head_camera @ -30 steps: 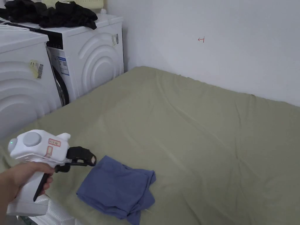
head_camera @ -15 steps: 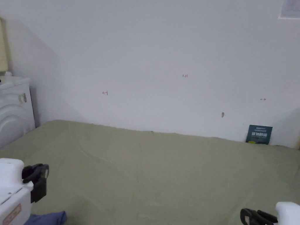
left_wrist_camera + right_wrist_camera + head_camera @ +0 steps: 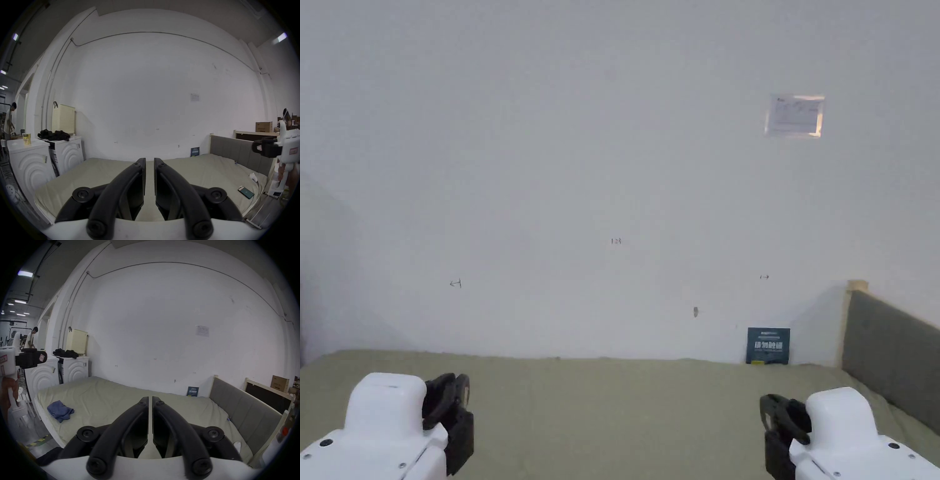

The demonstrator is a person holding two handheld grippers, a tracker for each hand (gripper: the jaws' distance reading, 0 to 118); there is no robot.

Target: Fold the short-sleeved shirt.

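The blue short-sleeved shirt lies bunched in a loose fold on the green bed sheet, near the bed's left front corner. Both grippers are held up in the air over the bed's near side, well away from the shirt. My left gripper shows at the lower left of the head view, and its jaws stand nearly together with nothing between them. My right gripper is at the lower right, and its jaws are closed and empty. Each gripper view also shows the other gripper, the right one and the left one.
Two white washing machines stand left of the bed, with black clothes and a cream basket on top. A grey headboard bounds the right side. A phone lies on the sheet. A dark booklet leans on the wall. A person stands far left.
The head camera swung up and right, so the shirt left its view. The left gripper rose from beside the shirt, and the right gripper came into view.
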